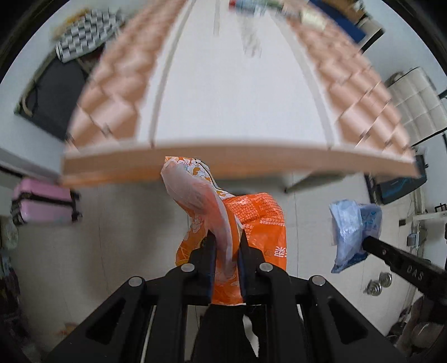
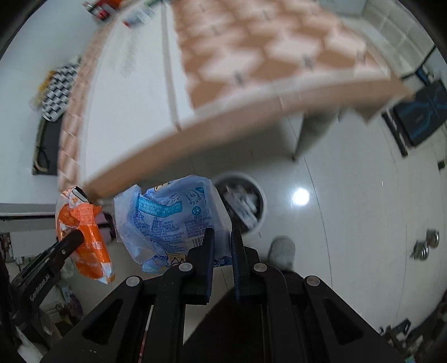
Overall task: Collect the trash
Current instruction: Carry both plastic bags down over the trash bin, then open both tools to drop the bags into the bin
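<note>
My left gripper (image 1: 226, 237) is shut on an orange plastic wrapper (image 1: 251, 217) and holds it in the air, below the table's front edge. The orange wrapper also shows in the right wrist view (image 2: 83, 223), at the left. My right gripper (image 2: 222, 237) is shut on a blue plastic wrapper (image 2: 167, 215), also held in the air off the table. The blue wrapper shows at the right of the left wrist view (image 1: 352, 229). A round white trash bin (image 2: 245, 201) with white scraps inside stands on the floor just beyond the right gripper.
The table (image 1: 237, 92) has a white middle and orange checked sides; bottles and packets (image 1: 251, 5) lie blurred at its far end. A pink suitcase (image 1: 42, 203) stands on the floor at left. A grey slipper (image 2: 282, 251) is by the bin. Metal weights (image 2: 424, 245) lie at right.
</note>
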`<state>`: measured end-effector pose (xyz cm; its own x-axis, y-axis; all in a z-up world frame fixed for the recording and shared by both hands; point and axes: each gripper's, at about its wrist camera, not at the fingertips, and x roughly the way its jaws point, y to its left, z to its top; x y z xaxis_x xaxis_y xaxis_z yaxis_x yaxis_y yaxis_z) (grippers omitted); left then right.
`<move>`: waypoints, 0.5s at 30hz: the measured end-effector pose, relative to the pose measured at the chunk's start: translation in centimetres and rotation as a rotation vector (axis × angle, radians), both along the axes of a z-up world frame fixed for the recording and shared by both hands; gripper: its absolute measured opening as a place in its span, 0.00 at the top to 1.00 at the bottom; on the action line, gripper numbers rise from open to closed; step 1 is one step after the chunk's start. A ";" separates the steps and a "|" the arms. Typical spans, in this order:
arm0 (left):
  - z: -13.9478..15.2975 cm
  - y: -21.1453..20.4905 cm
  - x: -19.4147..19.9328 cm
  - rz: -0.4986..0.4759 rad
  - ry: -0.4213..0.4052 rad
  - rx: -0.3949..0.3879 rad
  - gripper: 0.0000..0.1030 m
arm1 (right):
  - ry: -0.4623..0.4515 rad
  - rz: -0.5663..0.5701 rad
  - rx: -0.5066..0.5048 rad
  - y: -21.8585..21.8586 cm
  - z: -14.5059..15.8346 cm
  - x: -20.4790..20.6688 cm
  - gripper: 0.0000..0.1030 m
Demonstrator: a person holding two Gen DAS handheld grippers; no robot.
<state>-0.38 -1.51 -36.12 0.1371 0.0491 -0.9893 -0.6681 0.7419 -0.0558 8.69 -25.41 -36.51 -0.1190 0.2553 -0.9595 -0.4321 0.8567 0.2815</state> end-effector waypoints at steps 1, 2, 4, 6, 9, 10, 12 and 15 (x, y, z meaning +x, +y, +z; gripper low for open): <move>-2.1 -0.1 0.2 0.011 0.019 -0.030 0.88 | 0.025 0.000 -0.018 -0.6 -2.0 -0.1 0.88; -4.2 -0.2 0.5 0.018 0.037 -0.059 0.87 | 0.049 0.001 -0.034 -1.0 -4.0 -0.3 0.88; -7.9 -0.3 1.0 0.033 0.058 -0.099 0.85 | 0.096 0.007 -0.067 -1.7 -8.5 -0.5 0.88; -11.9 -0.4 1.3 0.049 0.079 -0.138 0.85 | 0.121 0.017 -0.097 -2.0 -12.6 -0.6 0.88; -18.7 0.1 1.6 0.082 0.100 -0.197 0.83 | 0.148 0.014 -0.135 -2.3 -18.8 -0.3 0.88; -20.2 0.3 1.6 0.093 0.108 -0.212 0.83 | 0.150 0.008 -0.148 -2.3 -21.1 -0.2 0.88; -24.1 0.7 1.5 0.134 0.131 -0.258 0.83 | 0.170 -0.010 -0.163 -2.3 -24.9 0.1 0.88; -29.3 1.3 1.5 0.164 0.167 -0.269 0.75 | 0.216 -0.057 -0.174 -2.1 -30.6 0.7 0.88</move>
<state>1.08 -0.22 -65.41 -0.0154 -0.2080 -0.9780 -0.7932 0.5980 -0.1147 9.35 -27.50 -67.12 -0.3155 0.1012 -0.9435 -0.3277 0.9215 0.2084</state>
